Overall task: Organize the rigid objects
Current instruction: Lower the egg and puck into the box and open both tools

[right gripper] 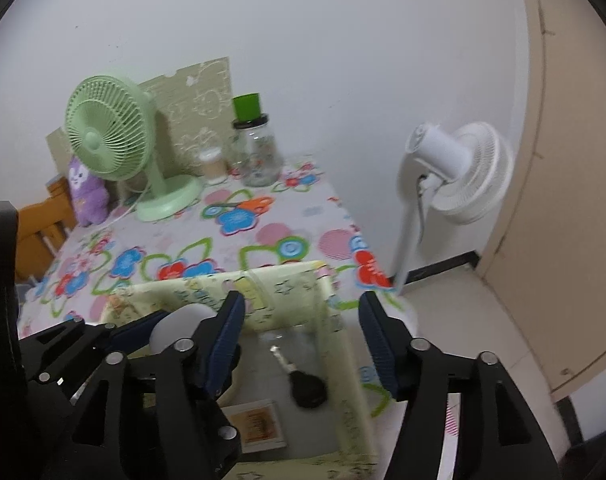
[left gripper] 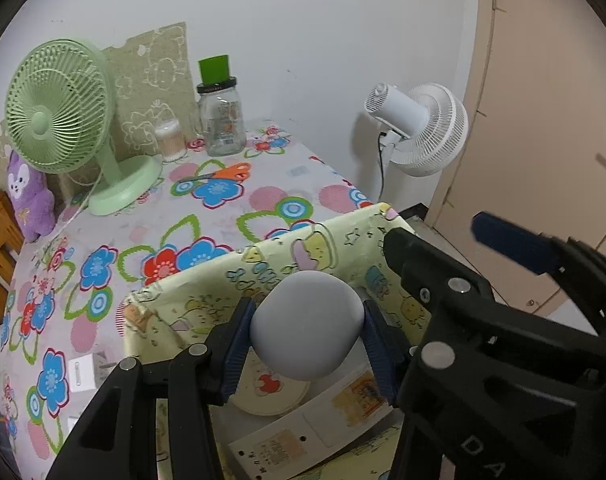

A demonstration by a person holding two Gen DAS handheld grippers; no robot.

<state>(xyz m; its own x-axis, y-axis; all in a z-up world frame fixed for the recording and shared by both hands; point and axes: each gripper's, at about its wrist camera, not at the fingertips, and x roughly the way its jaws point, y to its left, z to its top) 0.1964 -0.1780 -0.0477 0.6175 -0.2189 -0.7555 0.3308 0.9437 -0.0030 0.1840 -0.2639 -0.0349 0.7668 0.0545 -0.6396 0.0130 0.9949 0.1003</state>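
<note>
We've got the smooth grey egg-shaped lump (left gripper: pixel 307 326) clamped in our left gripper (left gripper: pixel 307 344) above the yellow patterned box (left gripper: pixel 207 280); the right gripper (right gripper: pixel 301 344) gapes empty over the black car key (right gripper: pixel 307 388) lying below it. Next, probably: lower, let go.

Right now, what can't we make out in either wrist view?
- Box floor, left wrist view: mostly hidden behind the grey ball and both grippers.
- Card labels, right wrist view: blurred, unreadable.
- Key, right wrist view: motion-blurred, detail lost.
- Table's near edge: cut off.

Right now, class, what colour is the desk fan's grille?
Pale green fan, clearest in the left wrist view.
</note>
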